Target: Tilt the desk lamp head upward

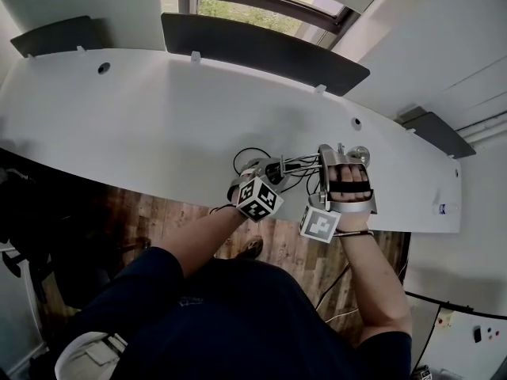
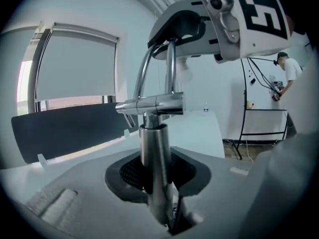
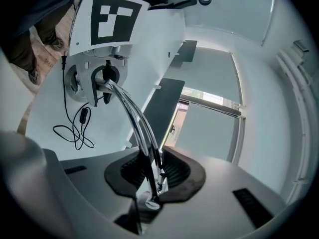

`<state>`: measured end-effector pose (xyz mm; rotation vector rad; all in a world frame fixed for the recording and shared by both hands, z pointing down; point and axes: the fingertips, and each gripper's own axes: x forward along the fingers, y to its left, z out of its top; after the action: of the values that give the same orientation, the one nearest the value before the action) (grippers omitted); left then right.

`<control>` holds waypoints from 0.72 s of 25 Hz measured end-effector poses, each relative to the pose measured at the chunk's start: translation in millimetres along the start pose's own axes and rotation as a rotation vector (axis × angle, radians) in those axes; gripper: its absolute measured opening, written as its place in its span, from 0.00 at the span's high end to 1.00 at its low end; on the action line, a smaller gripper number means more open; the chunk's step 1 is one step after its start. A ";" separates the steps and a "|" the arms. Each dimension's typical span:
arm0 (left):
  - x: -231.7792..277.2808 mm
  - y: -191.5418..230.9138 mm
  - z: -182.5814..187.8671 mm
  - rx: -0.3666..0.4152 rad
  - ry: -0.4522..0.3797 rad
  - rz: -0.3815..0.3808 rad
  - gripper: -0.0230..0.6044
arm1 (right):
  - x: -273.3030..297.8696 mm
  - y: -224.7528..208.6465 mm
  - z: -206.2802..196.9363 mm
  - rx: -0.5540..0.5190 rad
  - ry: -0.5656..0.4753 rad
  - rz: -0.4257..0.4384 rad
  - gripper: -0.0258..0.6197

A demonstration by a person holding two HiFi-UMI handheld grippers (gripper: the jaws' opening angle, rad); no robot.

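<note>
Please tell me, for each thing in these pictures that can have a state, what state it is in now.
Left tongs, shut on the lamp post
Lamp post, upright
Right tongs, shut on the lamp arm
Lamp arm, curved thin rods, gripped near their end
Cable, slack, in loops on the desk
Roller blind, drawn down nearly all the way

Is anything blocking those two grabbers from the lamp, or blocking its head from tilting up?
Nothing visible does. The left gripper clamps its fingers on the lamp's chrome post, the right gripper on the thin arm rods, and the space above looks open.
</note>
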<state>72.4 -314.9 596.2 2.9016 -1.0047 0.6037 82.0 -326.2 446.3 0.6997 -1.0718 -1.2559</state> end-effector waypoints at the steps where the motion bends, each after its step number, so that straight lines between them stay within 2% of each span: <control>1: -0.2 -1.0 0.4 0.003 0.007 -0.006 0.79 | 0.3 -0.9 0.2 0.008 0.001 0.003 0.85; 5: 0.0 -6.0 -2.6 -0.018 0.064 -0.065 0.79 | 4.5 15.5 -1.9 0.020 0.003 0.010 0.77; 6: 1.4 -6.1 -6.0 -0.003 0.080 -0.077 0.78 | 5.2 27.1 -4.4 0.008 0.006 0.005 0.67; 7: 1.2 -5.3 -7.6 0.020 0.088 -0.083 0.73 | 3.9 34.5 -6.9 0.001 0.007 0.002 0.57; 9: -5.9 -3.8 -4.5 0.064 0.087 -0.089 0.63 | -8.8 21.2 -8.8 0.035 -0.001 0.012 0.52; 12: -29.6 -3.1 4.2 0.063 0.071 -0.089 0.61 | -34.7 0.4 -8.4 0.181 -0.027 0.030 0.50; 18: -80.1 -3.7 22.6 -0.034 0.008 -0.029 0.61 | -79.2 0.1 5.3 0.594 -0.074 0.035 0.51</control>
<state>25.0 -267.5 546.7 2.8765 -0.9611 0.5903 79.9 -248.9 428.7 1.0786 -1.5340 -0.9346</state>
